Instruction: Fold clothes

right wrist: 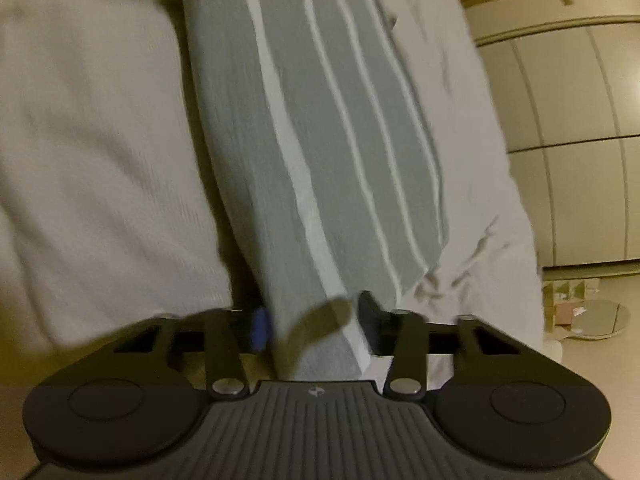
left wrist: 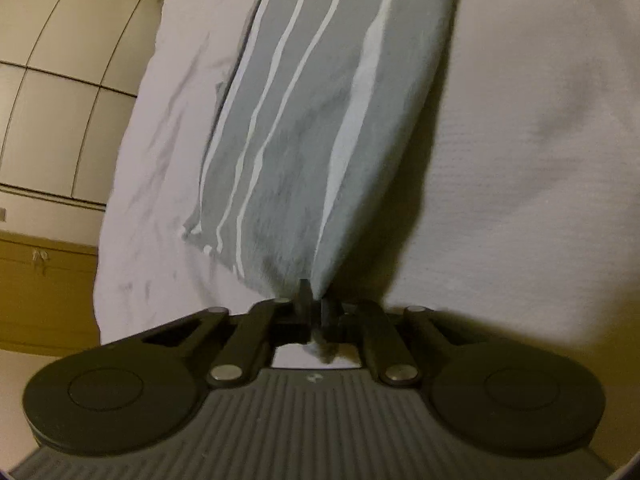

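In my left wrist view, pale cupboard doors filled the upper left of the frame, with the white bedsheet beside them. The grey striped garment ran from top centre down to the lower middle, where my left gripper had its jaws closed tight on a gathered corner of it. A cream blanket lay along the right.

In my right wrist view, the cream blanket took the left side. The grey striped garment hung down the centre, its folded edge sitting between the parted jaws of my right gripper; they stood wide, not pinching. More cupboard doors showed at the right edge.
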`<act>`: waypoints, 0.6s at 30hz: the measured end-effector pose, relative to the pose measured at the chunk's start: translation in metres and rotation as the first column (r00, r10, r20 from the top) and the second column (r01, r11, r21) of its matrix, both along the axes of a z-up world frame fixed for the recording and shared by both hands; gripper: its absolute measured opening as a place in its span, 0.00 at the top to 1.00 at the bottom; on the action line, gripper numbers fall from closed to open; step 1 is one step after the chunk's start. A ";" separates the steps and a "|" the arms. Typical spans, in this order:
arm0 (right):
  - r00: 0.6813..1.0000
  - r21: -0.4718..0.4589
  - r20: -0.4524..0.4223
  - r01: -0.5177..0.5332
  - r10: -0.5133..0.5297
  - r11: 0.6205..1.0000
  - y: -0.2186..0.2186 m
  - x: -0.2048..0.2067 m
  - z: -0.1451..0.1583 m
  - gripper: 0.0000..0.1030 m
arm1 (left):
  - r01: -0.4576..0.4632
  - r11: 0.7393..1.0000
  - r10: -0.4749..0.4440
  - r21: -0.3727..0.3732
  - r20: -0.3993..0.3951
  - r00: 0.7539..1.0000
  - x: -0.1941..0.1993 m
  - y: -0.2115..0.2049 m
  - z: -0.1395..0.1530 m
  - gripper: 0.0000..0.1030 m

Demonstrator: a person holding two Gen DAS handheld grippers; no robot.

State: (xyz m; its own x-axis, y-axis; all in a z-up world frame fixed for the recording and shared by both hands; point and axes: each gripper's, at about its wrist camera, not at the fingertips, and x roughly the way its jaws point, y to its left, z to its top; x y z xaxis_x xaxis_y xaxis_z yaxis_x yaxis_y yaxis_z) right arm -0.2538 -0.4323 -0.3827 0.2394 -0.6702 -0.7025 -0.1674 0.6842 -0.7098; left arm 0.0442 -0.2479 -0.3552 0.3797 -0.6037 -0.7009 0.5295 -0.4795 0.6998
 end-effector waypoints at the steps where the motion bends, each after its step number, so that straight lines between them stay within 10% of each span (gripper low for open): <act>1: 1.000 0.010 -0.020 0.014 -0.014 1.000 -0.007 -0.002 -0.001 1.00 | 0.001 1.000 -0.001 -0.002 -0.009 1.000 0.002 0.000 0.003 0.98; 12: 0.997 -0.010 0.075 0.028 -0.027 1.000 0.014 -0.066 0.097 1.00 | 0.090 0.996 -0.088 0.004 -0.155 0.984 -0.036 0.074 0.098 0.99; 18: 0.995 0.063 0.010 0.098 -0.099 0.993 0.068 -0.119 0.091 1.00 | 0.114 0.987 -0.078 0.116 -0.276 0.958 -0.073 0.118 0.104 0.99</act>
State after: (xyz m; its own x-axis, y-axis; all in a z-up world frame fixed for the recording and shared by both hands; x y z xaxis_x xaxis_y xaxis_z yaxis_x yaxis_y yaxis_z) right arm -0.3730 -0.3643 -0.2919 0.1837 -0.6457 -0.7412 -0.0877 0.7402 -0.6666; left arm -0.0289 -0.1300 -0.2509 0.1107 -0.5251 -0.8438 0.6369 -0.6143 0.4658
